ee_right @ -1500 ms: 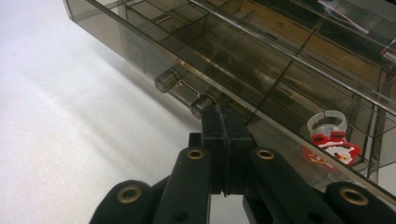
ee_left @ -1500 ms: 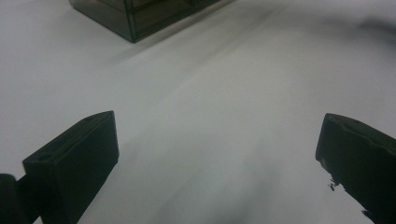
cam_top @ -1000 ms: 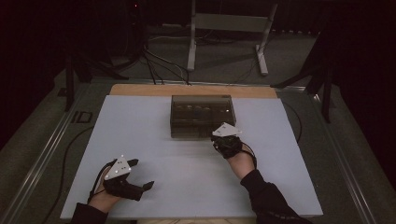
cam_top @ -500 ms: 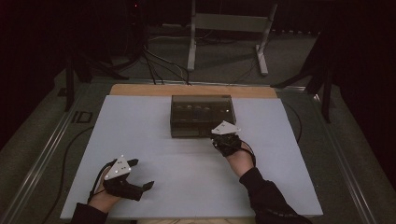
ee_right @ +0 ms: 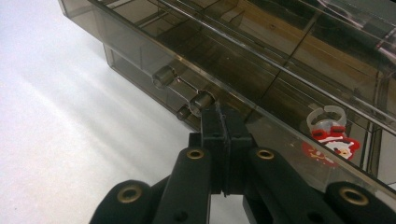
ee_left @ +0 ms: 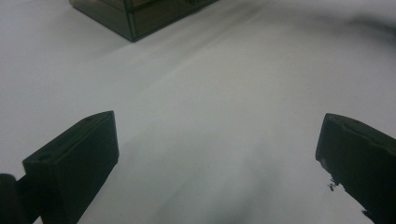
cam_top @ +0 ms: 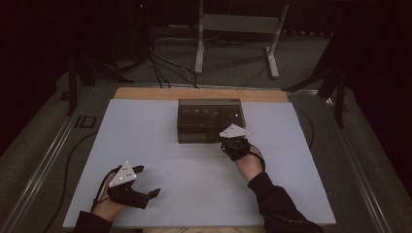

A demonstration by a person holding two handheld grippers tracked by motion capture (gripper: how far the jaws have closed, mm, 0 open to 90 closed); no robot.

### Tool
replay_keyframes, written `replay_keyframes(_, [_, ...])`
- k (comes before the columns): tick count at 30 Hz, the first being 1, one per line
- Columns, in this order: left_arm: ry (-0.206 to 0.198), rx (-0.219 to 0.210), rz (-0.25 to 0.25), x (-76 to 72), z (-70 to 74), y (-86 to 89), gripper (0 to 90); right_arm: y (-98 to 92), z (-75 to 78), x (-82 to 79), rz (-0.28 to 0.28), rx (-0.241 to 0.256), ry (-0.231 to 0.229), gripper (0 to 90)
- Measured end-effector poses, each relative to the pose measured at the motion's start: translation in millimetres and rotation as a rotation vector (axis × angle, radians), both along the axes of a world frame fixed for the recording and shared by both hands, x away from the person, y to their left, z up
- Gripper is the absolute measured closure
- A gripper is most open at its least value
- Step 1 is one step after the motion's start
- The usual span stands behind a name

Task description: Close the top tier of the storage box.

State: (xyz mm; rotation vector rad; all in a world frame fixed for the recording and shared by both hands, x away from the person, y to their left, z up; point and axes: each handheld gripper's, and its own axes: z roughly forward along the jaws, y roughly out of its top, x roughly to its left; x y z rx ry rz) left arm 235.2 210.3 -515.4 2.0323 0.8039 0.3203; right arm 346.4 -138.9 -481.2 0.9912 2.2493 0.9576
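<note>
Pressing its jaws together at the near right front of the smoky plastic box (cam_top: 210,120), the right gripper (ee_right: 225,122) sits against a small round knob (ee_right: 201,100), though whether it pinches the knob cannot be told. The box stands at the far middle of the white table (cam_top: 155,145), with a red-and-white ring (ee_right: 329,130) inside. The left gripper (cam_top: 145,180) rests near the left front edge, jaws spread wide and holding nothing.

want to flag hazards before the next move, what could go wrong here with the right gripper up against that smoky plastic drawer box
The right gripper has its jaws shut, tips at the small knobs on the drawer box. Shut jaws may push a knob rather than grasp it, or slip off.

The left gripper sits open and apart from the box, so nothing braces it; the box could slide on the smooth white sheet.

A jolt might shift the red and white ring inside.
</note>
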Motion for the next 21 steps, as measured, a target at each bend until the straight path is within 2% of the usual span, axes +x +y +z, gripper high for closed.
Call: replay_keyframes(21, [-0.002,-0.002,-0.003,-0.1,0.3,0.0,0.1,2.5,-1.2,13.0,-0.018,-0.014,0.007,90.0])
